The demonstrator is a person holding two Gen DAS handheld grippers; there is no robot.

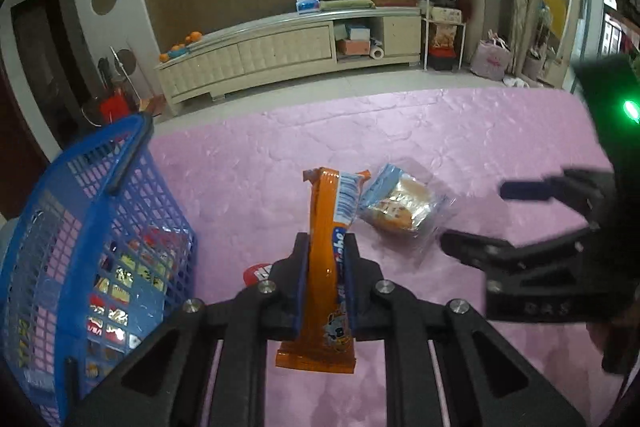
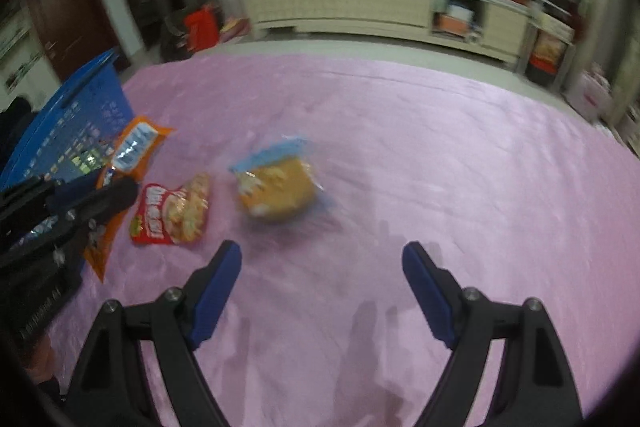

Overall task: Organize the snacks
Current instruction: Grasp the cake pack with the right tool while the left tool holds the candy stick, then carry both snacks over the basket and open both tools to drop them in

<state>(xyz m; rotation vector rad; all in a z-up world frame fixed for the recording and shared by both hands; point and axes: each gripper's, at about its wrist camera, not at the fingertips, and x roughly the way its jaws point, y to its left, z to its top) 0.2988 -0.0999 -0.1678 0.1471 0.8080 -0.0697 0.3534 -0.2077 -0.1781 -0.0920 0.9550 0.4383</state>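
Two tools work over the pink cloth (image 1: 460,131) on your counter. Your left tool (image 1: 326,259) is clenched on an orange snack packet (image 1: 330,259), its blue pads pressed against both sides of the wrapper's middle, and the packet stands nearly upright between them with its crimped ends sticking out above and below, lifted clear of the cloth. Just beyond it, a clear packet with a blue edge (image 1: 404,207), showing a golden-brown cake or biscuit inside, lies flat on the cloth. To your left stands a blue mesh basket (image 1: 100,227) with its handle folded against the rim and several bright wrappers visible through its side. A red packet (image 2: 172,215) printed with a noodle-like snack lies on the cloth between the basket and the clear packet; in the left wrist view only a corner of it peeks out beside the left tool. Your right tool (image 2: 322,287) is released, its blue-padded fingers spread wide with nothing between them, hanging above bare cloth on the near side of the clear packet; that view is blurred.
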